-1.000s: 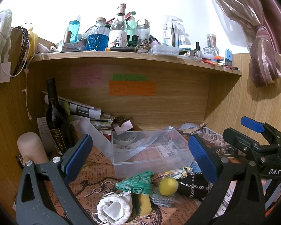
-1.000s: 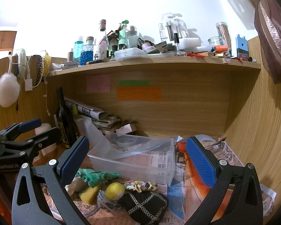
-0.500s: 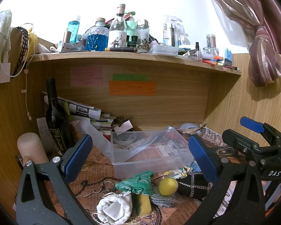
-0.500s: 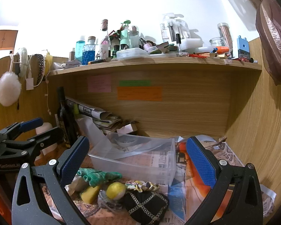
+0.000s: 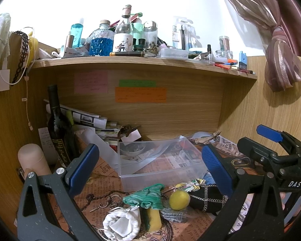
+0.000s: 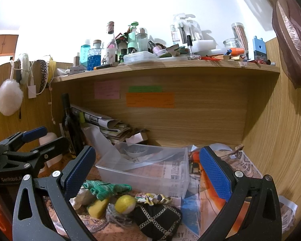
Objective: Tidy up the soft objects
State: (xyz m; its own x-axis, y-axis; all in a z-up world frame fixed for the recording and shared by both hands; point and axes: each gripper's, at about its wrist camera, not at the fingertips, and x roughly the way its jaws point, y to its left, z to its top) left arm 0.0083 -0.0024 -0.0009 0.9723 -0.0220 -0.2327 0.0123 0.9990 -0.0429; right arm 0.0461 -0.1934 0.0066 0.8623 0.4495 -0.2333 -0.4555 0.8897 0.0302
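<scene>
While both claws, left claw (image 5: 150, 172) and right claw (image 6: 148, 172), are hanging open and empty, picking is not yet beginning; next needing descent onto yellow ball (image 6: 125, 204), probably foam, then clear bin (image 6: 146, 170).

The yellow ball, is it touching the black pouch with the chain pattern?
Touching. In the right wrist view the yellow ball rests against the upper left edge of the black pouch with no gap; the left wrist view shows the same.
</scene>
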